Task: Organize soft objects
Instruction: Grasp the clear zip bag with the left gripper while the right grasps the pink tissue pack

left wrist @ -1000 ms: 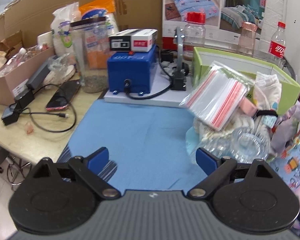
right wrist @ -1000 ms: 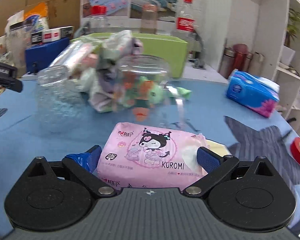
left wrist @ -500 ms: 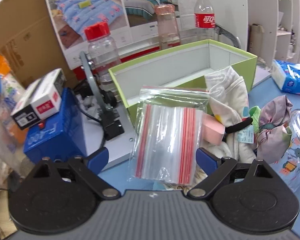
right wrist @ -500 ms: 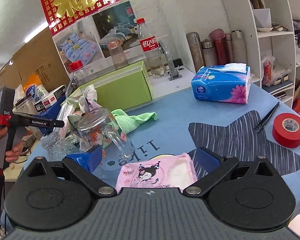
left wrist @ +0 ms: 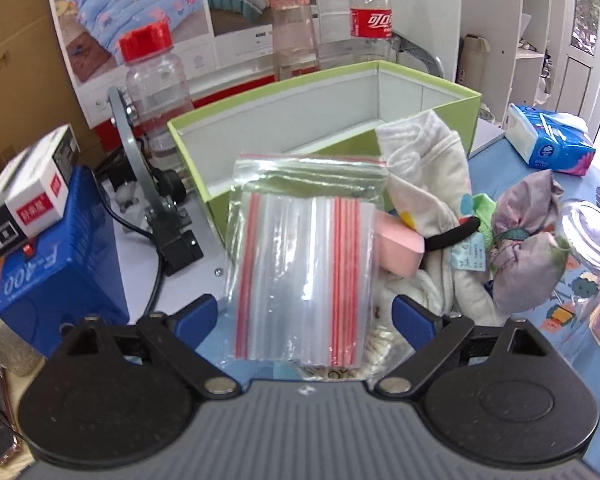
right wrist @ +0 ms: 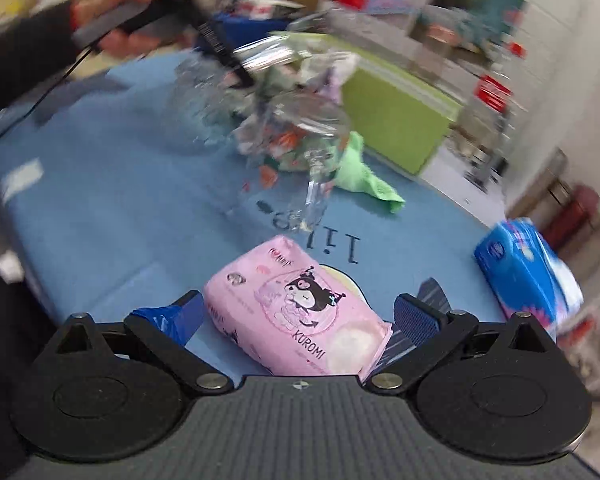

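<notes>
A clear pack of zip bags (left wrist: pixel 300 280) with red seal strips stands tilted on the heap in front of the open green box (left wrist: pixel 284 92), just beside a crumpled cream garment (left wrist: pixel 432 184), a pink sponge block (left wrist: pixel 398 246) and a knotted lilac cloth bundle (left wrist: pixel 528 236). A pink Kuromi tissue pack (right wrist: pixel 300 312) lies flat on the blue mat. A green cloth (right wrist: pixel 360 176) lies crumpled near the box, and a blue tissue pack (right wrist: pixel 520 264) rests well apart at the mat's edge.
</notes>
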The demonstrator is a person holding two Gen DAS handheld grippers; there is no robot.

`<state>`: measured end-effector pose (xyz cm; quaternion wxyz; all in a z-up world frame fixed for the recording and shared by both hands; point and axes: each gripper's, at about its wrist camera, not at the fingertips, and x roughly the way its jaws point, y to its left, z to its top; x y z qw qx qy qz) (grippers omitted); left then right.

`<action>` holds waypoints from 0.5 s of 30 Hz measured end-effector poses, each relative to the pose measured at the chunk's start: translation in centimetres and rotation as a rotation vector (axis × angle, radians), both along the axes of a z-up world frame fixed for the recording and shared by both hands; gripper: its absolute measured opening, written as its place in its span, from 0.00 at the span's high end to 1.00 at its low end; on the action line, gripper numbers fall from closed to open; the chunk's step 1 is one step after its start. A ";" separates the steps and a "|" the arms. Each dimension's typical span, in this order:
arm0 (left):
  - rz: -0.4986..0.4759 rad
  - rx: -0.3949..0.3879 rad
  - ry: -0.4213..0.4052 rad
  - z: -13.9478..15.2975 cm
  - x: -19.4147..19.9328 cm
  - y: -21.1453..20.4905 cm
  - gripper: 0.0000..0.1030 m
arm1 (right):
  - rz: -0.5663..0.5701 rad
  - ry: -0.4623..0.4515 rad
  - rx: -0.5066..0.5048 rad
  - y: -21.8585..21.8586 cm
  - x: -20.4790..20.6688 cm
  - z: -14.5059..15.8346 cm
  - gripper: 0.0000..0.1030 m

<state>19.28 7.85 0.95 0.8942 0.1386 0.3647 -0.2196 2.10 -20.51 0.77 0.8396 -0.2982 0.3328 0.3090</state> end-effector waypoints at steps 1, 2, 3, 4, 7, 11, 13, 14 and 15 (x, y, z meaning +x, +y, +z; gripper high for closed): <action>-0.008 -0.007 0.002 0.3 0.0 0.1 0.10 | 0.063 0.047 -0.009 -0.3 0.9 0.1 0.14; -0.015 -0.011 -0.001 0.5 -0.1 0.2 0.10 | 0.099 0.090 0.000 -0.6 1.9 0.0 0.14; -0.023 -0.012 -0.005 0.7 0.0 0.2 0.10 | 0.127 0.143 0.018 -0.7 3.1 -0.2 0.14; -0.034 -0.009 -0.008 0.8 0.2 0.1 0.10 | 0.141 0.180 0.036 -0.8 4.1 -0.6 0.14; -0.064 0.010 0.003 0.7 1.0 -0.3 0.10 | 0.142 0.249 0.096 -1.2 6.2 -1.9 0.14; -0.078 0.043 0.034 0.1 2.5 -0.8 0.10 | 0.116 0.289 0.170 -2.0 7.3 -4.1 0.12; -0.077 0.049 0.046 -0.2 3.2 -1.0 0.10 | 0.112 0.243 0.199 -2.1 6.7 -4.7 0.11; -0.077 0.046 0.048 -0.4 3.6 -1.0 0.10 | 0.106 0.226 0.213 -2.1 6.3 -5.0 0.11; -0.078 0.037 0.050 -0.4 3.8 -0.9 0.10 | 0.101 0.213 0.229 -2.2 6.0 -5.2 0.11</action>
